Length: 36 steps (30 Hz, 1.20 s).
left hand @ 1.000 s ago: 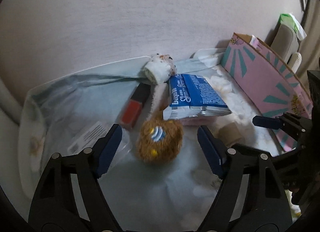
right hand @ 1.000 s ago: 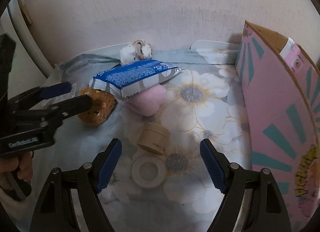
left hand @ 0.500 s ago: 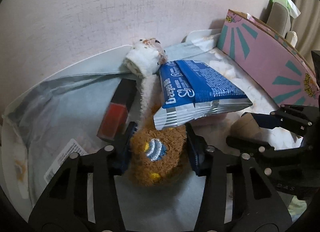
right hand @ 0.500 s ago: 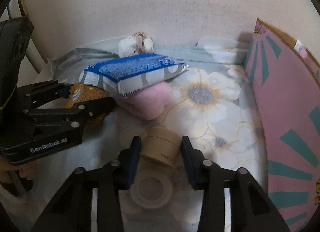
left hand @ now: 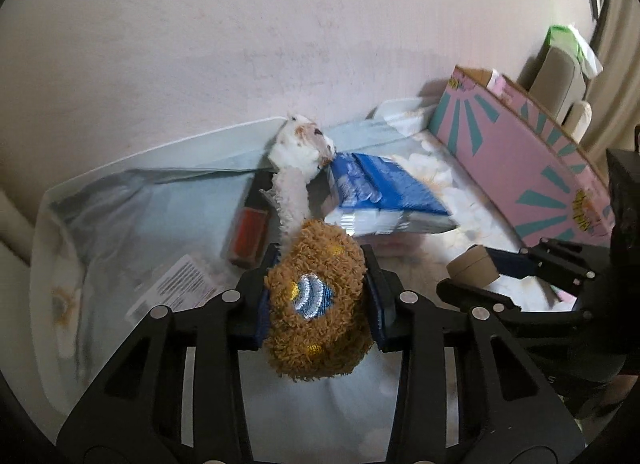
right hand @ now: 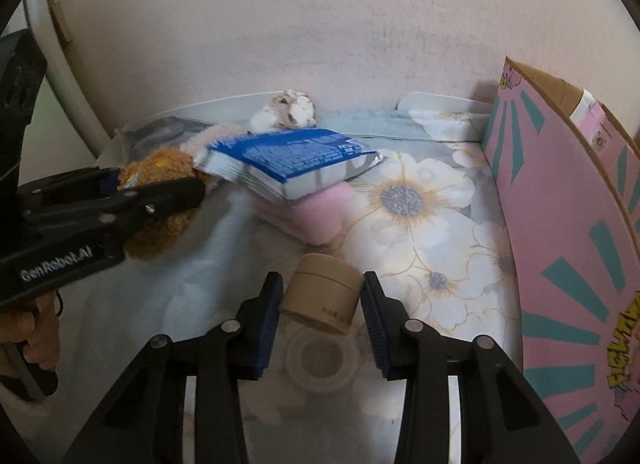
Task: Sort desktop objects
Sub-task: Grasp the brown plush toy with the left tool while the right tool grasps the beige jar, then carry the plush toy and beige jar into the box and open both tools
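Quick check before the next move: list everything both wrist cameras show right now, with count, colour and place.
plush toy: one, brown with a white neck and head, gripped at its body.
blue packet: one, blue and silver, resting on the pink item.
pink soft item: one, pink, under the packet.
cardboard jar: one, tan, gripped.
tape roll: one, clear, below the jar.
red-and-black case: one, left of the toy.
pink box: one, pink with teal rays, right side.
floral cloth: one, pale blue, underneath.
left gripper: black, shut on the toy.
right gripper: black, shut on the jar.
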Available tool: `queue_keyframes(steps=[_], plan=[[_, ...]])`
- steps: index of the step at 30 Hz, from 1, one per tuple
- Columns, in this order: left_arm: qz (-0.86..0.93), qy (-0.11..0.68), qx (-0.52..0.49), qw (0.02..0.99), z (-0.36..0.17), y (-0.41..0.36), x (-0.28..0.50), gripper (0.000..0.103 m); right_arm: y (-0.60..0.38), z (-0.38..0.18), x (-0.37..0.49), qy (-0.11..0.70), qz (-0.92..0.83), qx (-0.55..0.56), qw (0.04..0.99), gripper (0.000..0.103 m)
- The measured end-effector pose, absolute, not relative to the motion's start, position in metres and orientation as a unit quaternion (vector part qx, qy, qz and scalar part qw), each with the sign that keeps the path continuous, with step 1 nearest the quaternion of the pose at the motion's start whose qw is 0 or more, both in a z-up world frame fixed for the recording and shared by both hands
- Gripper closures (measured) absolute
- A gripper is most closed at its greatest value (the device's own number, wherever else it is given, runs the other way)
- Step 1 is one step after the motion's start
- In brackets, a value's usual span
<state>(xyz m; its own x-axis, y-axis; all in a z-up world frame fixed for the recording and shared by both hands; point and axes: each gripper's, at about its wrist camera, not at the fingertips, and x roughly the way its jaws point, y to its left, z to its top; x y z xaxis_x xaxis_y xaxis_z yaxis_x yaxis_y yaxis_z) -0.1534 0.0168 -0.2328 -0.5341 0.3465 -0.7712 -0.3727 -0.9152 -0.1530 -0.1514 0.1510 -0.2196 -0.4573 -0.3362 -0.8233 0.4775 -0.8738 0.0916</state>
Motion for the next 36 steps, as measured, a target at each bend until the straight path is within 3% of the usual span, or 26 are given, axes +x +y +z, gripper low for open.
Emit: queue_keyframes(steps=[11,22,29,36], plan=[[0.891,-0.012,-0.415,0.183,-0.15,0.004,-0.117,0.069,0.162,-0.156,-0.125,0.069,-0.845,0.452,0.277,0.066],[0.895,0.006,-0.372,0.244,-0.065,0.078,-0.119,0.069,0.229,-0.091,-0.123,0.045,-0.855,0.441,0.27,0.066],[0.878,0.022,-0.367,0.306,-0.05,0.162,-0.13,0.069,0.297,-0.072,-0.134,0.038,-0.867,0.44,0.23,0.066],[0.846,0.033,-0.391,0.361,-0.071,0.256,-0.15,0.069,0.352,-0.078,-0.15,0.029,-0.861,0.463,0.208,0.066]])
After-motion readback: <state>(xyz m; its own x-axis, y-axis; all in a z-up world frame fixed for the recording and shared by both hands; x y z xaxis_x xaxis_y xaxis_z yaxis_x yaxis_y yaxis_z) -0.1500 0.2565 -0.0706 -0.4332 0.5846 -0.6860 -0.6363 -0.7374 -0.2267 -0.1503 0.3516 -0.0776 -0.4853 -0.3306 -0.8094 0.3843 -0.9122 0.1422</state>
